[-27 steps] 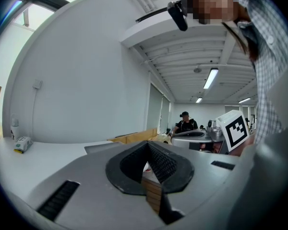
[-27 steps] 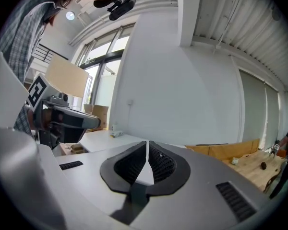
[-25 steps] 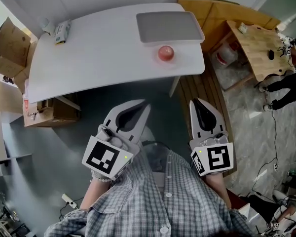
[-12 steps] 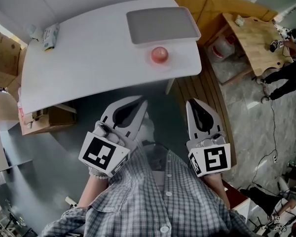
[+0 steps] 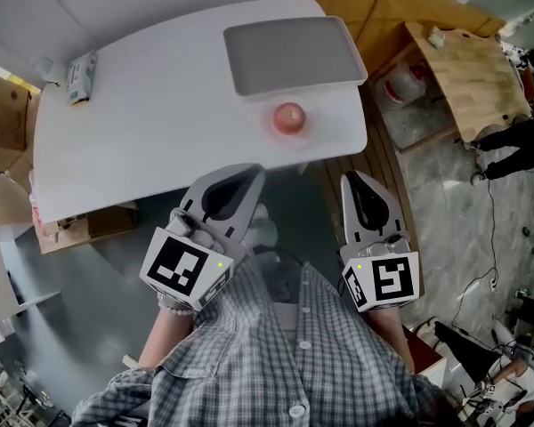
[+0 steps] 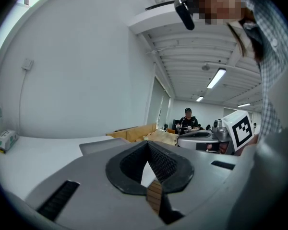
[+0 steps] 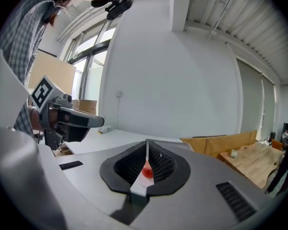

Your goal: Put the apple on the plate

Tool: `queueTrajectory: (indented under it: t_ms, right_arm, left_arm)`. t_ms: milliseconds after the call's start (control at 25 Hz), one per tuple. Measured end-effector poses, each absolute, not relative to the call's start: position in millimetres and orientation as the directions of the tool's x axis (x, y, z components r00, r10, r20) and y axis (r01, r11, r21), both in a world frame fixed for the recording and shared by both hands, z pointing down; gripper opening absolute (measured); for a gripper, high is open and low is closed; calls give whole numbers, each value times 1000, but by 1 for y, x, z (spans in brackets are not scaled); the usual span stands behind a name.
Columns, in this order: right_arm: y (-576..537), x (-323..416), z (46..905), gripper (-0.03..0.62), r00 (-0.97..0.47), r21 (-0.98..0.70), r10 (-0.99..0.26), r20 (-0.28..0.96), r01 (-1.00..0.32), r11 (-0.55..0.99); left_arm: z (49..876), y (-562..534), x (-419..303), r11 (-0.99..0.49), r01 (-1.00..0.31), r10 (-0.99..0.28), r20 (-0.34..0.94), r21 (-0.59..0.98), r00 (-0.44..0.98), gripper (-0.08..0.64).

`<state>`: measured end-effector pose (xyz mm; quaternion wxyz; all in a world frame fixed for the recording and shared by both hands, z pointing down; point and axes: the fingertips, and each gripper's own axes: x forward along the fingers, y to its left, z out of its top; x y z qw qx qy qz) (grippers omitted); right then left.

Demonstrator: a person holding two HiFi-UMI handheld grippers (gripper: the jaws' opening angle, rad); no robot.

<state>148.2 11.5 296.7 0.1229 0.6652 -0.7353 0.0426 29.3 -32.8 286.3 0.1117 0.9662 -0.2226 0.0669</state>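
The white tabletop (image 5: 160,123) fills the upper part of the head view. The grey plate (image 5: 289,52), more of a flat rectangular tray, sits on it toward the far right corner.

Both grippers hang off the tabletop, close to the person's chest. The left gripper (image 5: 252,174) and the right gripper (image 5: 357,180) each have their jaws closed down to the tips, nothing held. The right gripper view shows only a thin slit between the jaws, with the apple (image 7: 147,172) visible far off through it.

In the head view the apple (image 5: 288,116) rests on the tabletop at the plate's 6 o'clock, just beside the near rim but not on it. That's roughly 11 o'clock from the right gripper.

So I'd say the reach hasn't begun yet. Next move as I see it: open the right gripper wide, carry it over the near edge, straddle the apple and close gently — it's round, so a nudge could roll it.
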Motion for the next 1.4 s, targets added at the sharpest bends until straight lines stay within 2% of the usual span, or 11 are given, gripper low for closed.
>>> queueTrajectory:
  t_ms: [520,1080,1400]
  right_arm:
    - [-56,161,288,31,-36,155,-965,259,-985,78]
    - [-91,165,307,31,-19,171,-949,316,-982,77]
    - [-112,185,324,31,-49,139,-930,363,-985,106]
  left_arm:
    - [277,-111,31,-877,-444,-423,142,184,895,9]
    - [307,-144,13,-847,-480,-441,203,229,874,9]
    - [330,-157,11,-791,-552,-488,271,264,830,9]
